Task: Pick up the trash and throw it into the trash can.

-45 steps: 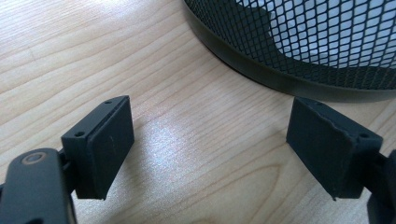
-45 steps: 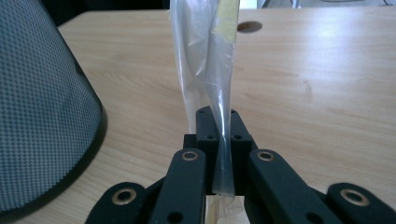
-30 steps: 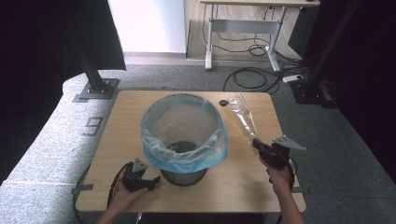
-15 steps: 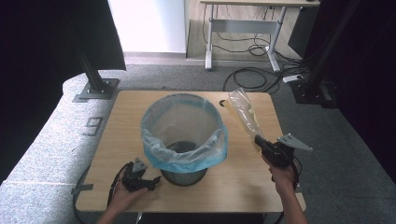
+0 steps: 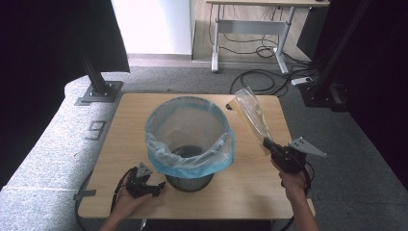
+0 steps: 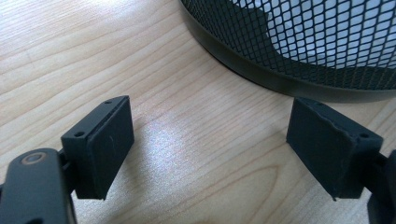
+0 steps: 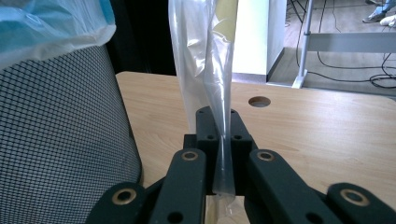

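Item, near edge: we are resting the left gripper (image 5: 153, 186) on the table (image 5: 250, 185) at the near left, its jaws standing wide apart with nothing between them, just beside the foot of the bin. Item, near right: we are holding the right gripper (image 5: 267, 143) raised above the table, its jaws clamped together on the lower end of a clear plastic bag (image 5: 251, 113), which is standing up and leaning toward the far left from the grip. Item, centre: a black mesh waste bin (image 5: 192, 180) is sitting upright, lined with a blue bag (image 5: 190, 147) that is folding over its rim; the clear bag is hanging to the right of it, apart from it. Item, far right: a round cable hole (image 7: 259, 101) is showing in the tabletop. Risks, as we are judging them: the grip is pinching only a thin gathered strip, so the slick film could be slipping free; the loose top could be catching on the liner's rim and dragging it off the bin.
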A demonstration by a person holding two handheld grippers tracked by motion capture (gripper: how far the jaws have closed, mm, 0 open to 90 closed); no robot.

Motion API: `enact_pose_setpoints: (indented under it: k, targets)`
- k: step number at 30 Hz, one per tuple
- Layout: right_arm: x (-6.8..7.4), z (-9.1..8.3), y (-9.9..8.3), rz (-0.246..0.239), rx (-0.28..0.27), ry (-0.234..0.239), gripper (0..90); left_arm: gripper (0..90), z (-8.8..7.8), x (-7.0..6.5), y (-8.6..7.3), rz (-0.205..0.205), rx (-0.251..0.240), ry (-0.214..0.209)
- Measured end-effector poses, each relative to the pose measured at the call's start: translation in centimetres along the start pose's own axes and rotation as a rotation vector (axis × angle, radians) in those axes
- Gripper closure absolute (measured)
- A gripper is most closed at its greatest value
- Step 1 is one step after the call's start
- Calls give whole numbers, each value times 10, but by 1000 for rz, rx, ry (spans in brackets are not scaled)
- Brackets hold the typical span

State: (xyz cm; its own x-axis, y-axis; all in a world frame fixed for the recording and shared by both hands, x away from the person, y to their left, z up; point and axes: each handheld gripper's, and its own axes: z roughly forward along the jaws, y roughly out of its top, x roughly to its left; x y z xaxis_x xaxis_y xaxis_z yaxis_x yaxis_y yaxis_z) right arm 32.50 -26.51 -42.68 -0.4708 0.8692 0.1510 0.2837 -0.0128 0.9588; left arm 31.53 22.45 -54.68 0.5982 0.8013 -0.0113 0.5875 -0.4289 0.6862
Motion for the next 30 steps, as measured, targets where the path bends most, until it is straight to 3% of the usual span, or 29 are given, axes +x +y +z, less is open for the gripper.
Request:
enact_pose_setpoints:
  k: [20,30]
  targets:
    - [1,-20,18,-16,-72,-2,870,146,0,0,0,1,0,-1]
    - [8,-25,26,-31,-85,27,869,146,1,0,0,2,-1,-1]
